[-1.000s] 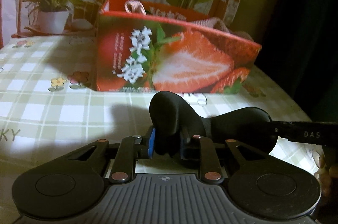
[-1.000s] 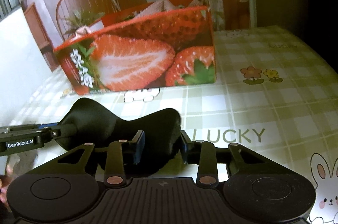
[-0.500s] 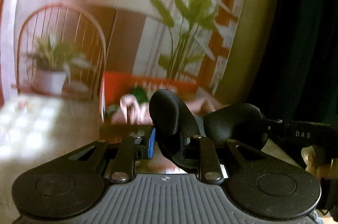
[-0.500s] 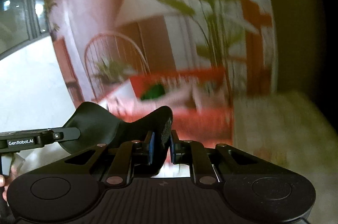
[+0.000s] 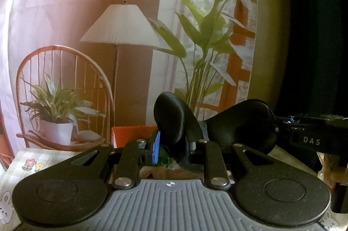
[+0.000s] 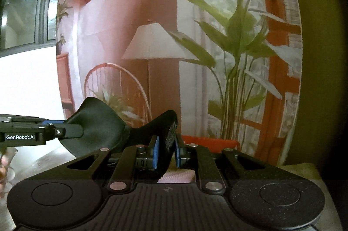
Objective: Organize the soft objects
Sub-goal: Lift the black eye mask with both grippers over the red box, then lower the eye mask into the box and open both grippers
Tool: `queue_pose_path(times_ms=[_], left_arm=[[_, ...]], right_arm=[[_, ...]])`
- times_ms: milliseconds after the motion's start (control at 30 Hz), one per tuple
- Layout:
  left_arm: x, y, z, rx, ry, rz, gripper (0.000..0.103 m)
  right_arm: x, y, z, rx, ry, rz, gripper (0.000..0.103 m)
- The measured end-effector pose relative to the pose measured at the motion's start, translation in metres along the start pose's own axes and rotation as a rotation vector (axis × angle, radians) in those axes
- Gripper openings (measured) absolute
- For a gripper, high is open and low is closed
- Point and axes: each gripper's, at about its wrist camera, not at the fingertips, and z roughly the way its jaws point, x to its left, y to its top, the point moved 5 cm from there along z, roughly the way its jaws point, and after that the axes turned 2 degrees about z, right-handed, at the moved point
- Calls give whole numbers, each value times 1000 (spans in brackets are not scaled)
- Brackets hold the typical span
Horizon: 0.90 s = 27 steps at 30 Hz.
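we see our left gripper [image 5: 171, 149] clenched on one end of the soft black padded eye mask [image 5: 239, 124]. our right gripper [image 6: 166, 151] grips the other end above the red cardboard box [image 6: 208, 141].

A black eye mask [image 5: 239, 122] with a smooth, slightly shiny surface. Both grippers are black with bright blue pads [image 6: 155, 151]. The box [image 5: 132, 133] behind shows an orange-red rim. The tabletop [image 5: 32, 157] has a pale green and white check cloth printed with small pink and yellow flowers. The backdrop [image 5: 76, 2] is dusty pink, with a white lampshade [image 5: 121, 24], green leaves [image 5: 206, 39] and an orange-brown chair [image 5: 65, 52].
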Motion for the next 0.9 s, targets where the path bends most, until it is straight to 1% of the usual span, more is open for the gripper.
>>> queue_pose_path(times_ms=[67,133,300,400,467,567,633,733,800,867,900], left_arm=[[1,-5,7,30,-4,-4,24],[2,-15,18,85,-15,-12,24],[4,-38,44,240,-35,-6,25],[10,-42,57,300,-50,-29,25],[12,-41,64,322,-54,-30,25],[12,-41,74,350,-43,-4,25],[14,-41,81,363,-28,9,26],[18,-42,89,376,-18,2,28],[20,-43,89,375,-20,-1,32],[22,-44,86,379,-16,2,42],[22,-44,84,384,-16,4,46]], right_arm=[[-2,0,8,5,-7,-15,14],[-3,-5,17,34,-13,-29,14],[-12,-27,39,154,-25,-18,14],[-20,-40,54,230,-32,25,14],[-27,-45,62,268,-33,73,14],[-37,-48,74,308,-42,135,14],[-41,-50,81,330,-48,149,14],[-48,-56,90,364,-65,176,14],[-52,-59,92,371,-69,198,14],[-52,-60,90,375,-65,198,14],[-52,-61,89,378,-62,193,14]])
